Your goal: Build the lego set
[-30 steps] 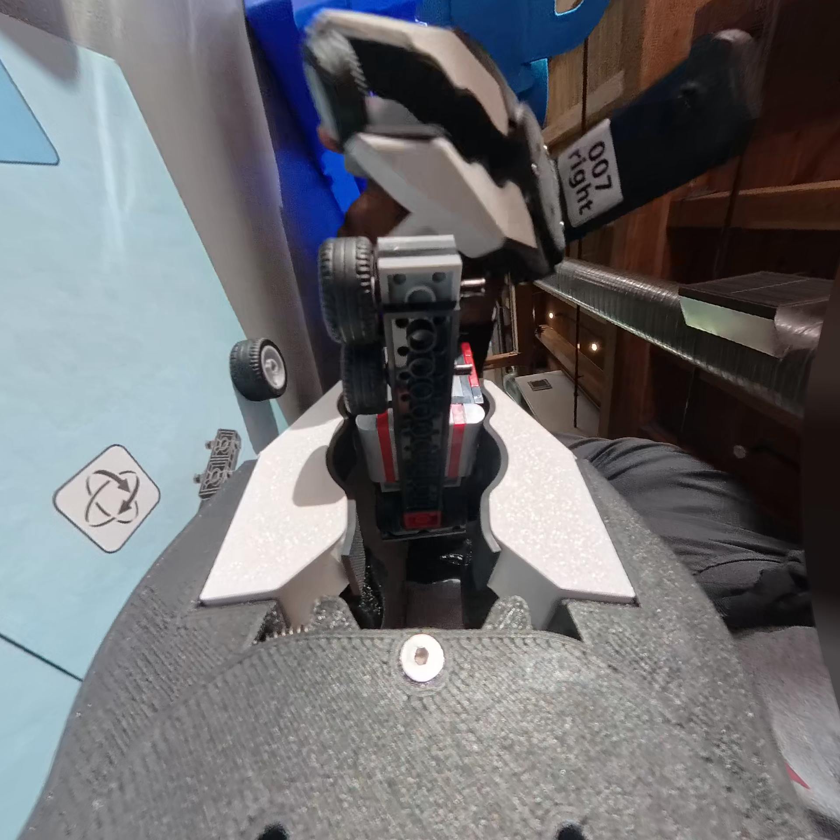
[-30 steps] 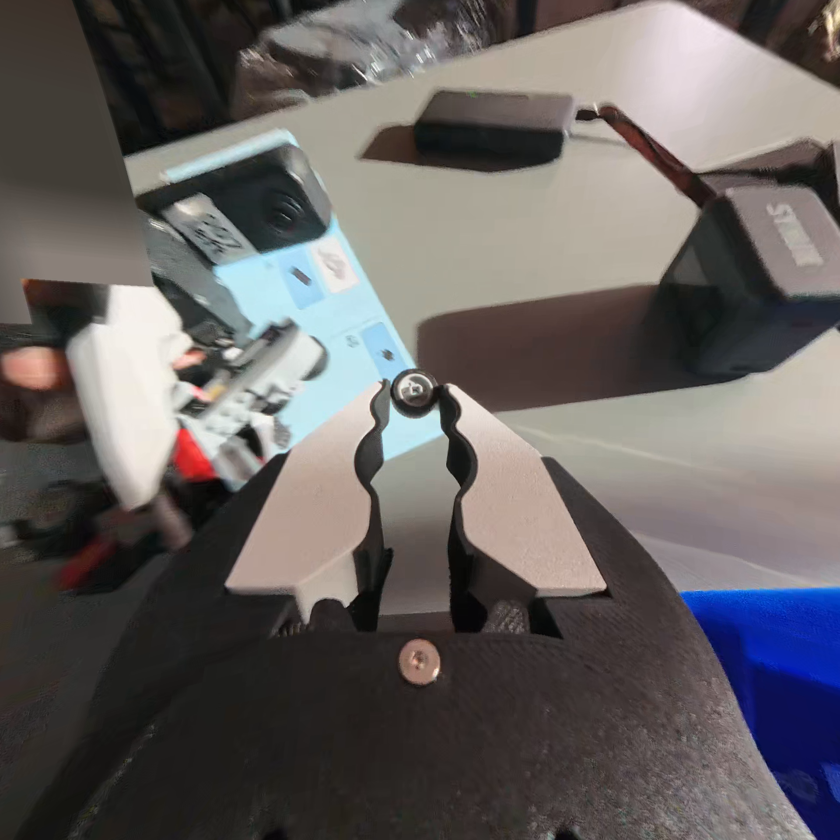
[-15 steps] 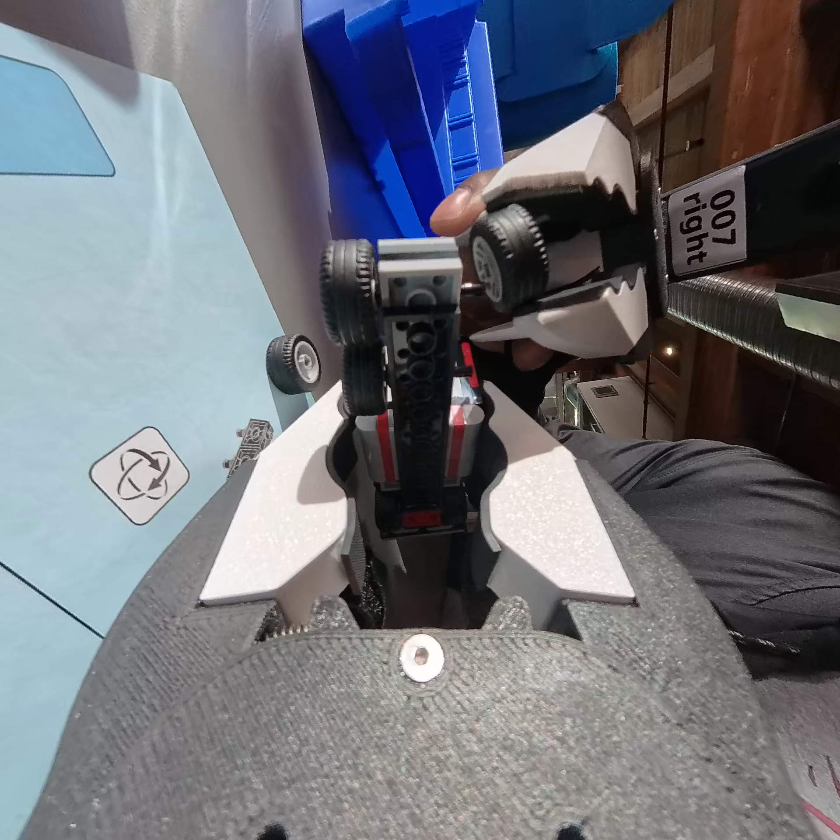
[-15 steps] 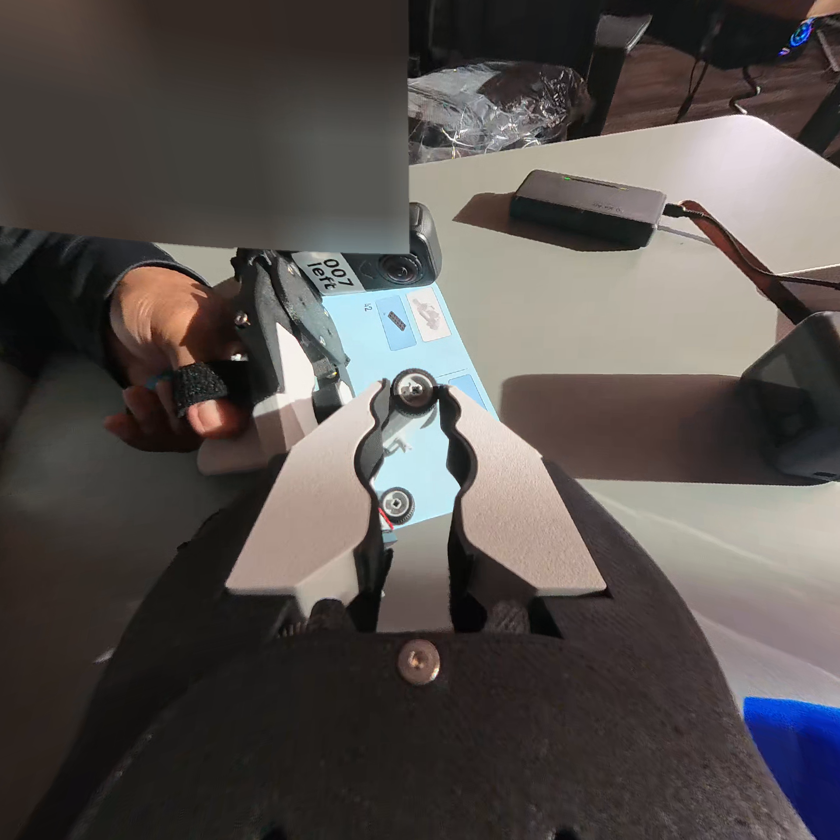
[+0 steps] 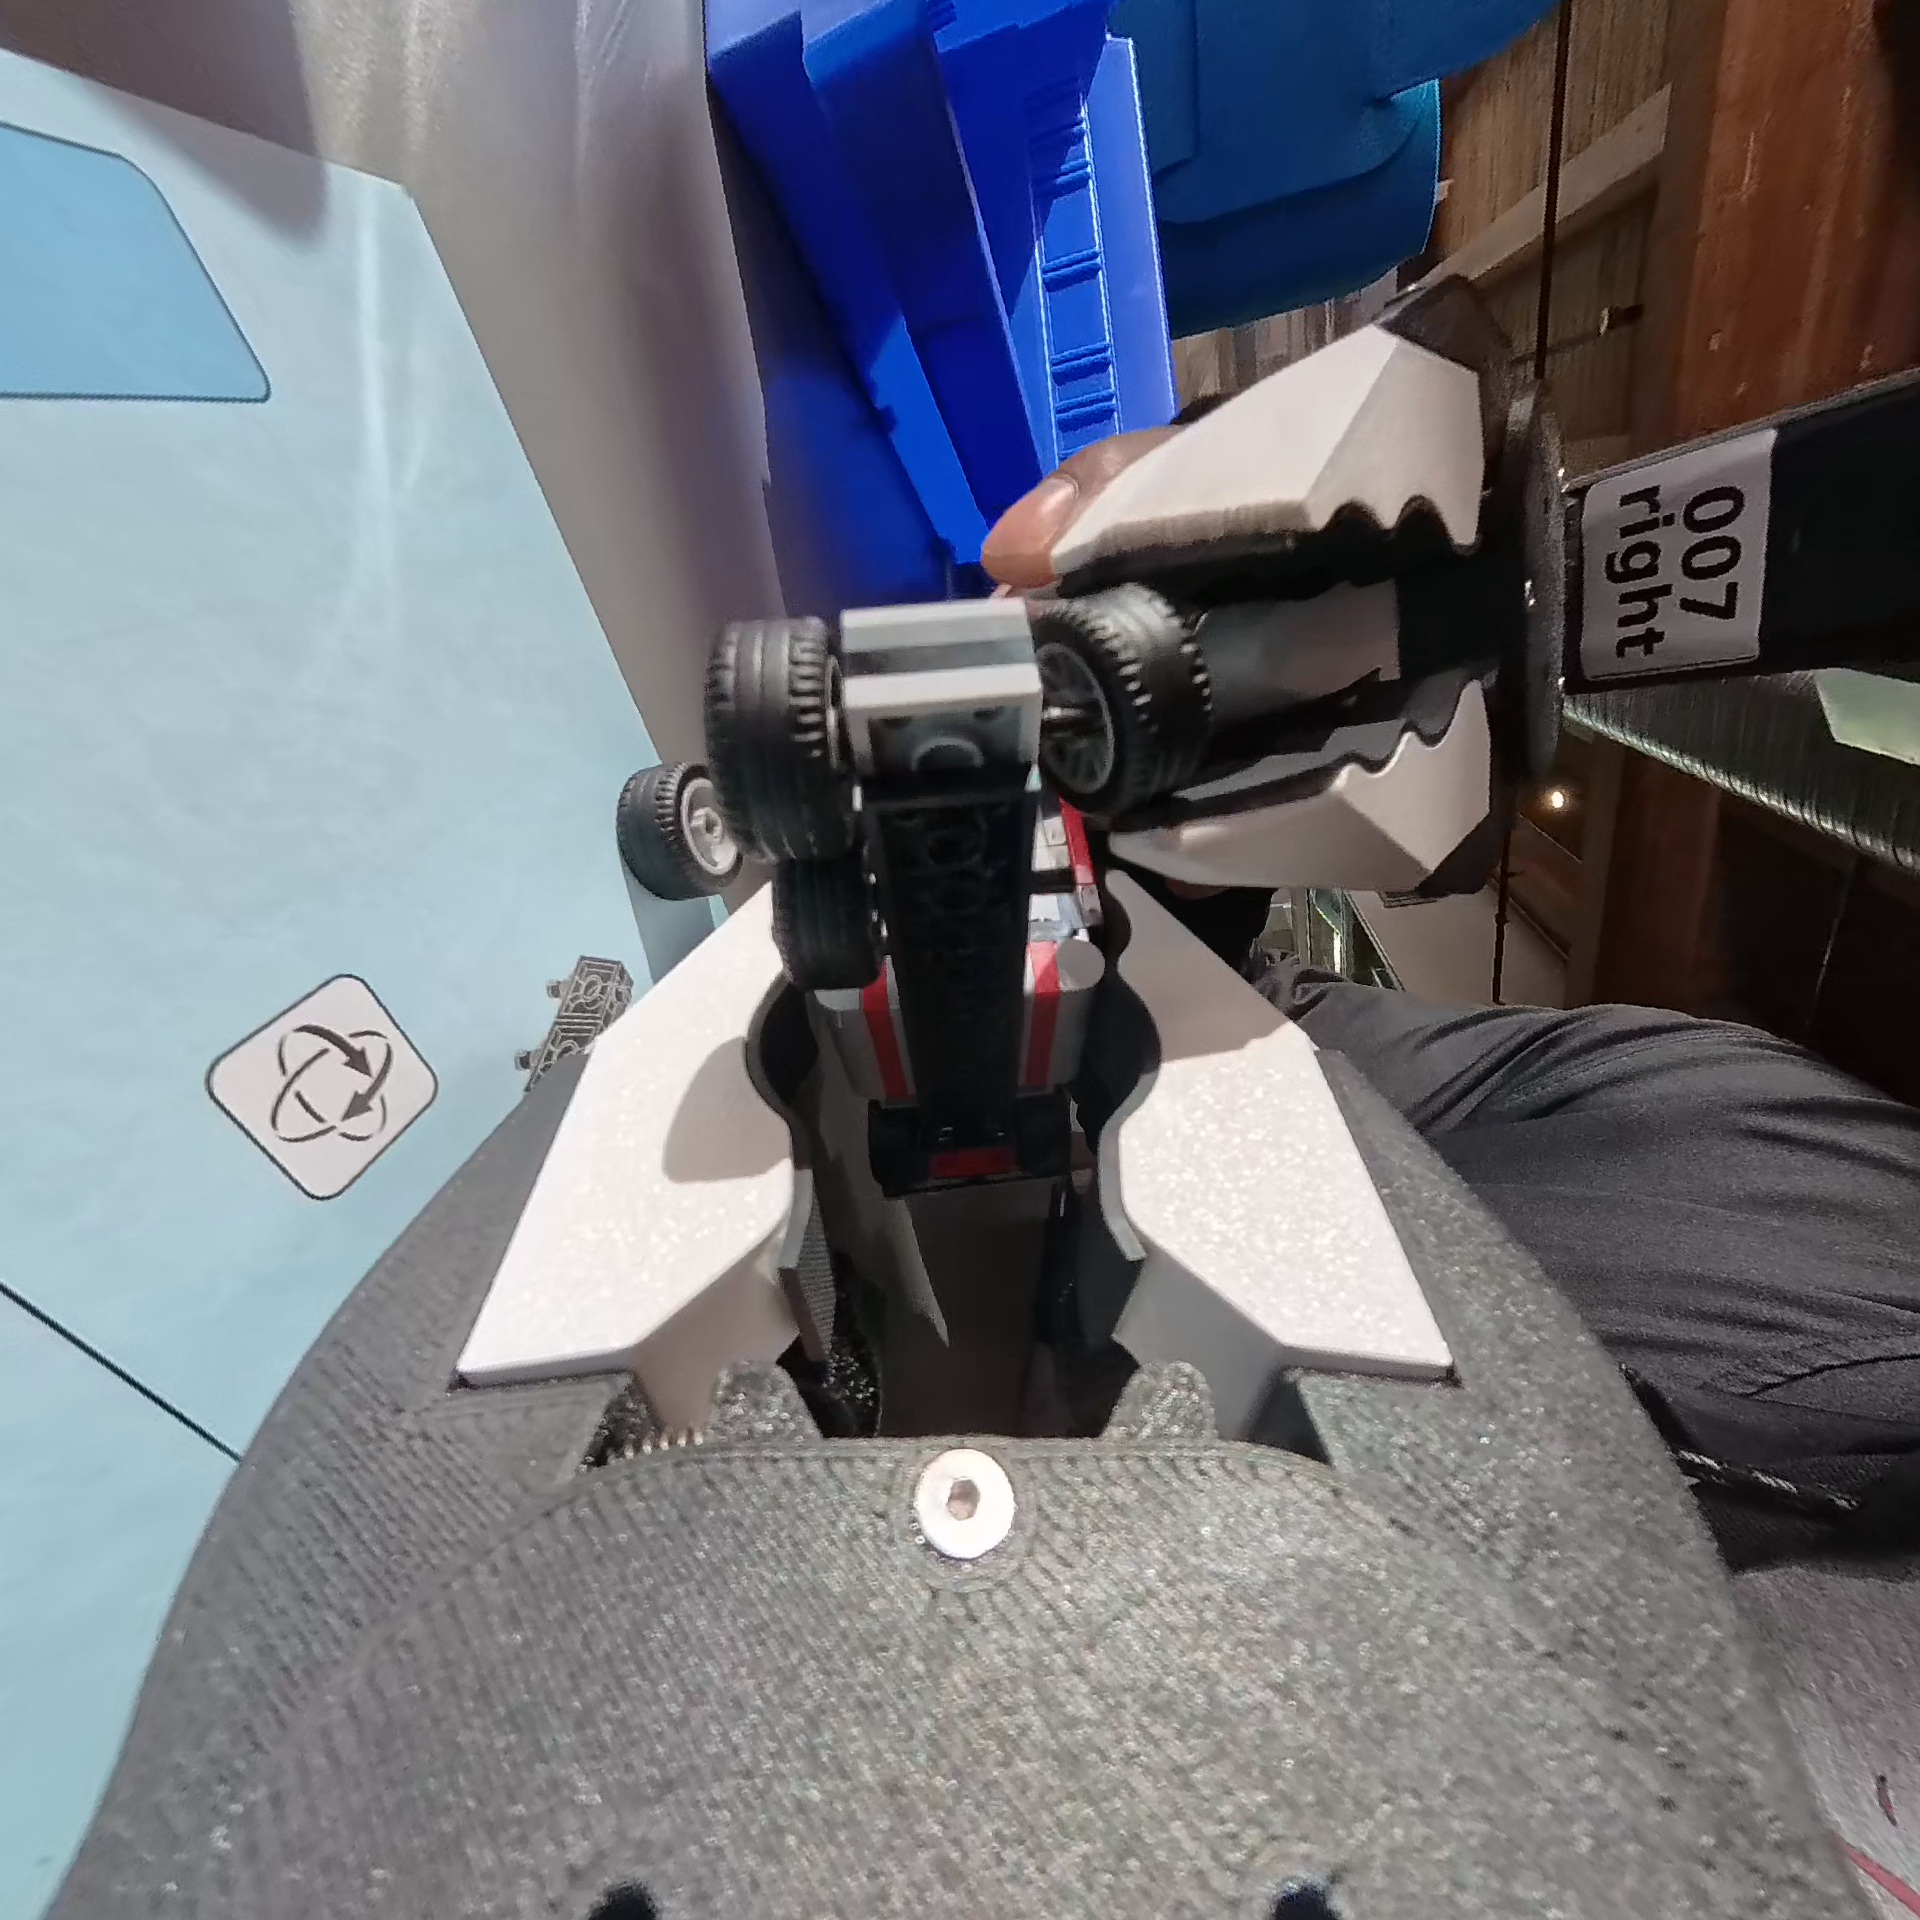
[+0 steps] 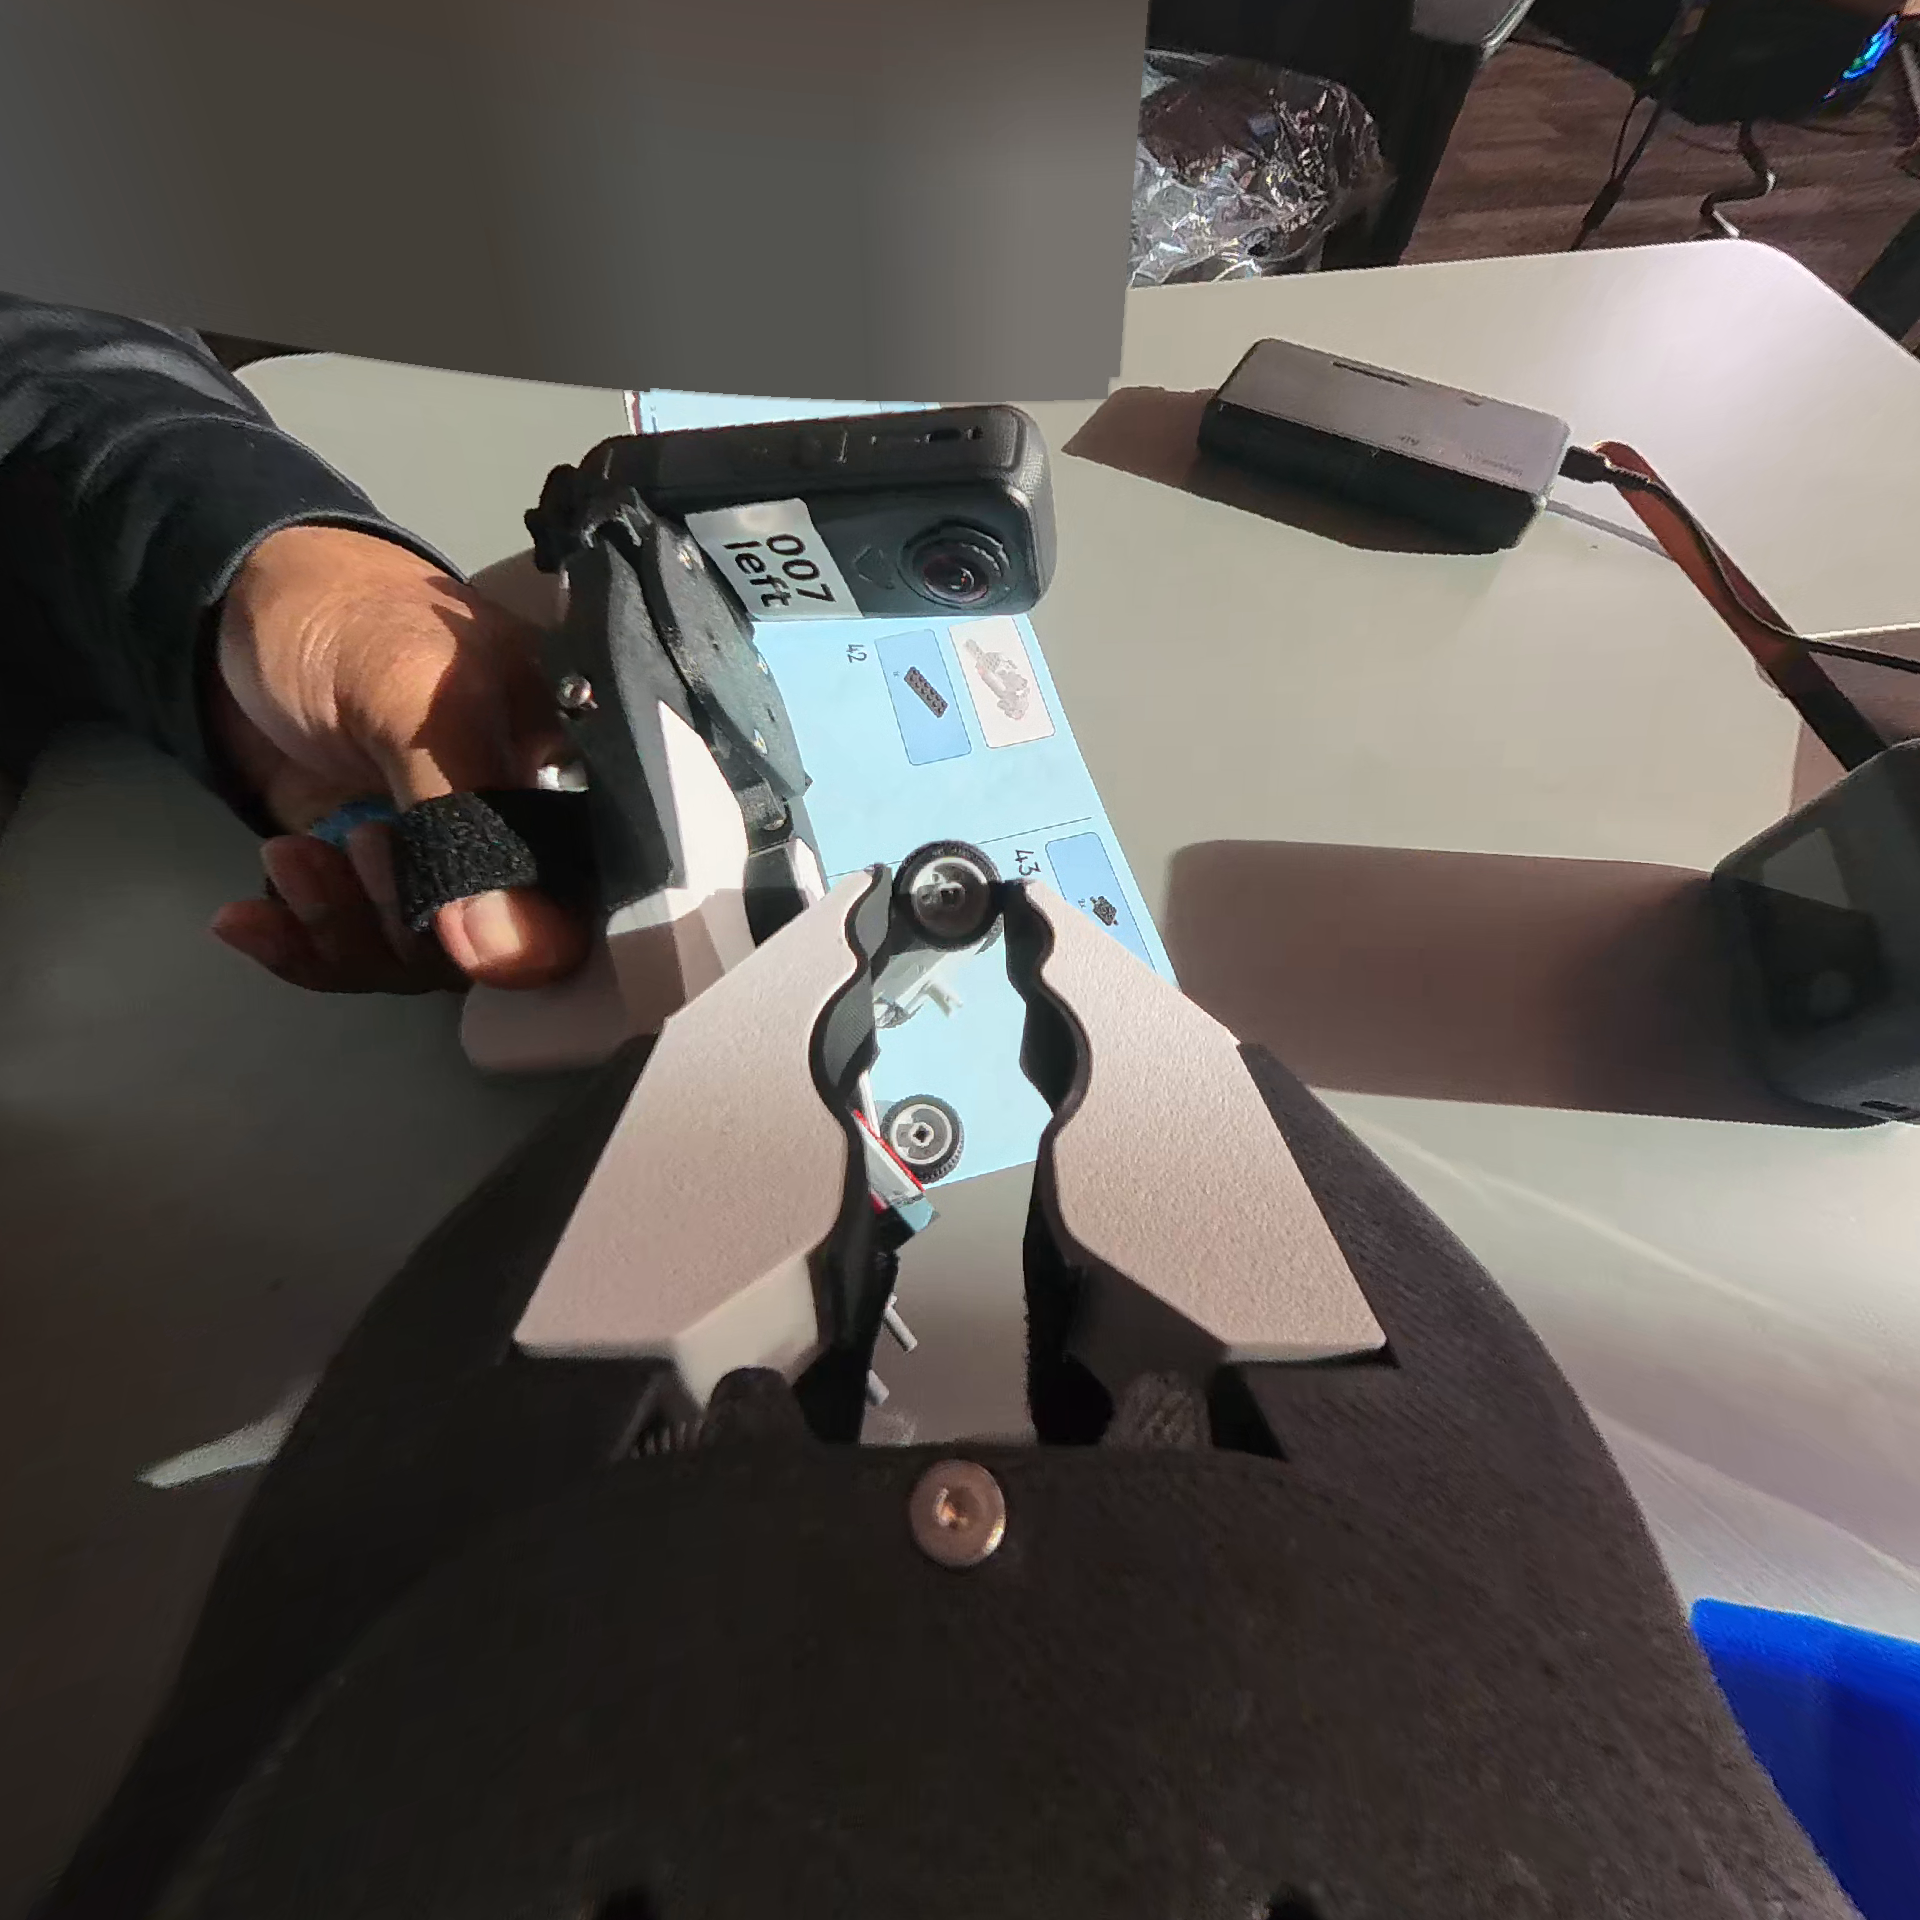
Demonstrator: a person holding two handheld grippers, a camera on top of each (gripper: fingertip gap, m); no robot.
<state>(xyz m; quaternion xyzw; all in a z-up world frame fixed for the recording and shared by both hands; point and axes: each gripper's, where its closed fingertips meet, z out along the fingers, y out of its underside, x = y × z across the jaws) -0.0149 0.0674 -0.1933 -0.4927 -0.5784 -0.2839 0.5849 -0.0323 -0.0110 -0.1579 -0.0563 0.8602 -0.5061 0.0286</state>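
The left gripper (image 5: 951, 997) points up and away along its own camera, its body tilted so the table runs down the 9 o'clock side of the view, and its jaws are closed partway around the lego car (image 5: 951, 914) — pinching the red-and-grey body near its lower end while the black underside faces the camera. Two tyres already sit on the car's 9 o'clock side (image 5: 774, 727). The right gripper (image 5: 1195, 686) comes in sideways from 3 o'clock, a fingertip showing behind its upper finger. Its jaws are nearly closed on a black wheel (image 5: 1117, 701), and that wheel sits right up against the car's top end on the 3 o'clock side, at the little axle pin; can't tell if it's fully seated. In the right wrist view the same wheel (image 6: 943, 896) is pinched at the very fingertips, and the person's left hand (image 6: 384, 769) wraps the left gripper's handle at 9 o'clock, one finger through a black strap. A spare wheel (image 5: 681, 831) lies on the light blue instruction sheet (image 5: 312, 727) — just past the car at 9 o'clock. A small dark brick (image 5: 577, 1013) sits nearby, and a blue bin (image 5: 935, 312) is up at 12 o'clock.
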